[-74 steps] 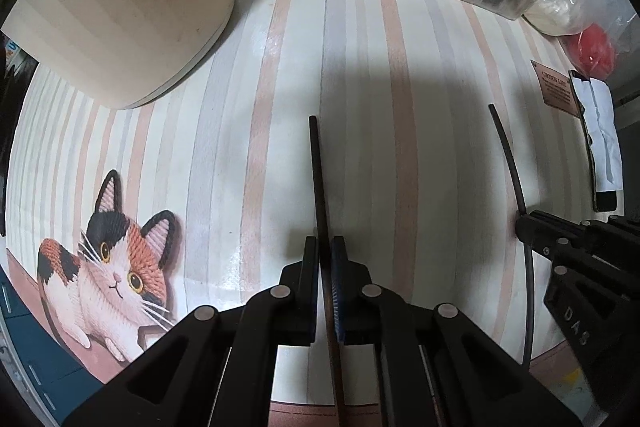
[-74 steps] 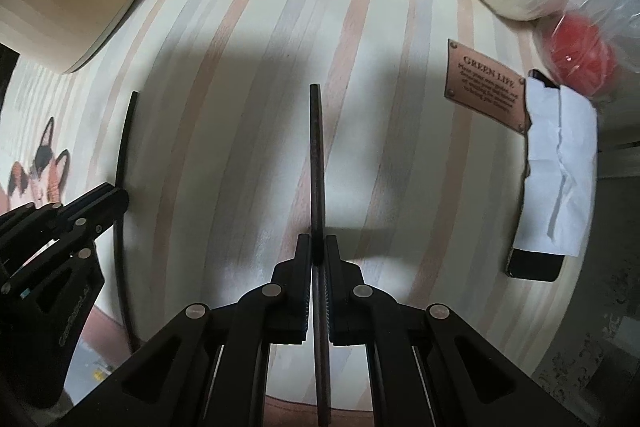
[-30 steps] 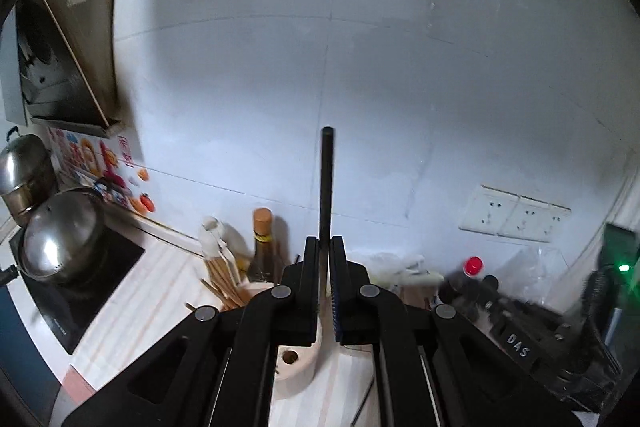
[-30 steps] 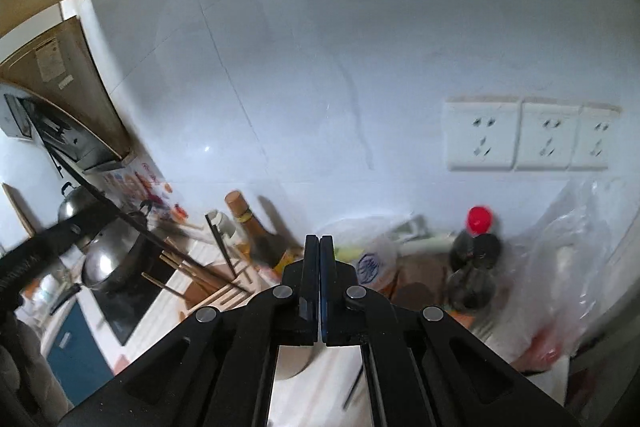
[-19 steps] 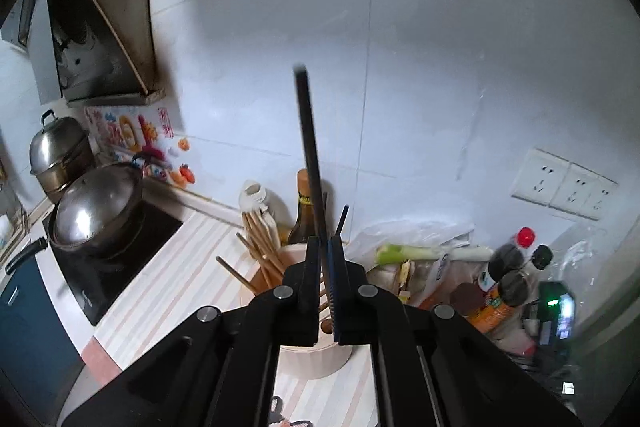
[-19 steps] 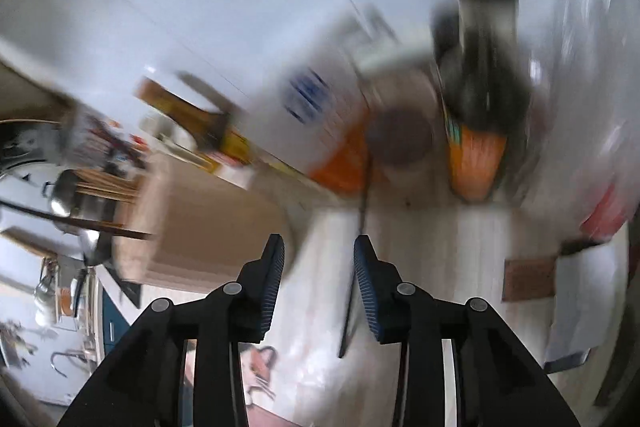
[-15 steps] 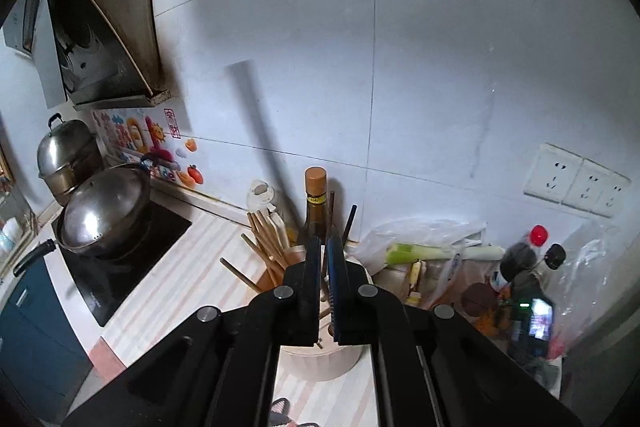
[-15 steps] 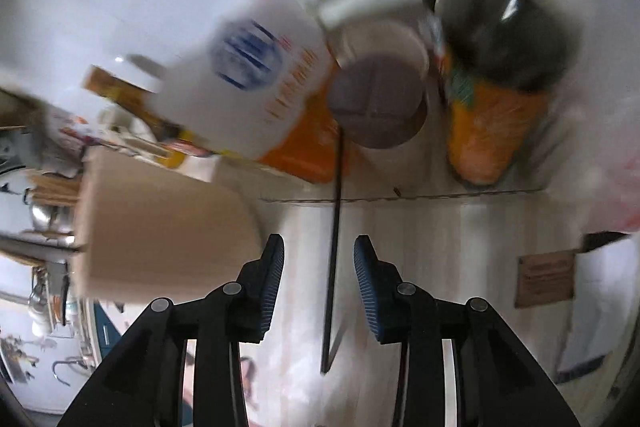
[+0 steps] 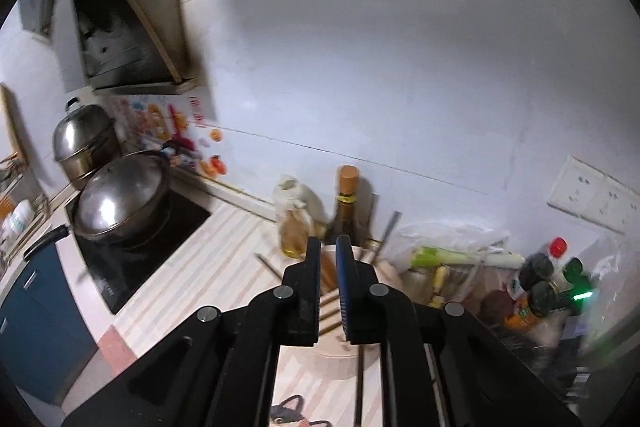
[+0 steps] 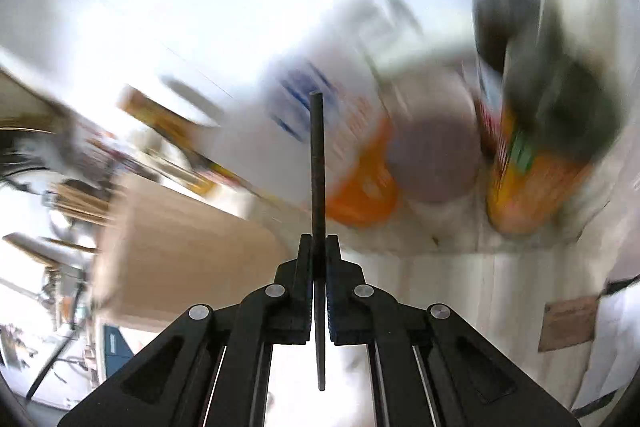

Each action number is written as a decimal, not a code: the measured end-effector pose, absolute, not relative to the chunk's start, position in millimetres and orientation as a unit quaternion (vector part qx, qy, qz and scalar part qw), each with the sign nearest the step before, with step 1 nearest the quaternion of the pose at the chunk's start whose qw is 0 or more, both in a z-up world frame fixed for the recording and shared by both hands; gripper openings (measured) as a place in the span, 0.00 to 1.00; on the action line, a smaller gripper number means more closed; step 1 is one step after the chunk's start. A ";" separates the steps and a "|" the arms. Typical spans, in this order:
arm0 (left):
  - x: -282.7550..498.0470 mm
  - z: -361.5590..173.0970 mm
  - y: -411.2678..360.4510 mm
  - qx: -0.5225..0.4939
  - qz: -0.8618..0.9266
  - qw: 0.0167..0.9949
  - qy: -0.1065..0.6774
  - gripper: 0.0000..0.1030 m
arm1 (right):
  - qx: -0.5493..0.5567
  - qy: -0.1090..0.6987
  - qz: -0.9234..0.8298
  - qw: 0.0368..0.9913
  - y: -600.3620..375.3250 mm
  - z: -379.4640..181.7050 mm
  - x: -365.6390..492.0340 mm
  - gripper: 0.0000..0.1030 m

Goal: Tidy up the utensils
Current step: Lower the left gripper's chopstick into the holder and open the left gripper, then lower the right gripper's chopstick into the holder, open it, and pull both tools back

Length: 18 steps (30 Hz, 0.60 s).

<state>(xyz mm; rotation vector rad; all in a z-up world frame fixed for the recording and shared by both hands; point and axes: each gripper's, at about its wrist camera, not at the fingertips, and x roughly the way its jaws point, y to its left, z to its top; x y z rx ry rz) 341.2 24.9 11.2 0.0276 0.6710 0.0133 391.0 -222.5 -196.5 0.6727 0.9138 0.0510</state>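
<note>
My left gripper [image 9: 329, 243] hovers over the cream cylindrical utensil holder [image 9: 336, 359]. Its jaws are opening, with a narrow gap and nothing between them. Wooden chopsticks [image 9: 328, 267] show through the gap, and a black chopstick [image 9: 390, 227] sticks up out of the holder's far side. In the blurred right wrist view, my right gripper [image 10: 319, 241] is low by the counter. Its jaws are closing and the pads press on another black chopstick [image 10: 317, 155], which runs straight out past the fingertips. The holder [image 10: 180, 247] stands to the left there.
Two lidded steel pots [image 9: 120, 199] sit on a black hob at the left. A jar [image 9: 294, 223] and a brown bottle [image 9: 346, 203] stand behind the holder. A bag with a leek [image 9: 460, 255] and sauce bottles [image 9: 540, 279] crowd the right. Orange-labelled containers [image 10: 360, 187] are close ahead.
The black chopstick has left the left jaws, which have parted slightly. The right gripper dropped to the counter, opened around a lying black chopstick and closed on it.
</note>
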 end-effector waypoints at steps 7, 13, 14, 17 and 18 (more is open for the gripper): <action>338.2 18.6 67.5 0.001 0.071 0.947 0.315 0.90 | 0.268 0.286 0.091 0.916 -207.6 -57.3 387.4 0.05; 347.9 13.5 91.4 -0.015 0.104 0.942 0.319 0.90 | 0.211 0.229 0.121 0.942 -166.4 -7.9 421.6 0.05; 351.3 12.8 93.7 -0.016 0.108 0.941 0.321 0.90 | 0.206 0.225 0.123 0.944 -161.0 -4.0 428.1 0.05; 364.9 6.7 100.4 -0.018 0.122 0.937 0.326 0.92 | 0.181 0.224 0.128 0.949 -130.9 -3.3 446.6 0.05; 370.5 3.2 103.0 -0.020 0.127 0.935 0.331 0.95 | 0.162 0.228 0.130 0.951 -117.9 -7.2 455.6 0.05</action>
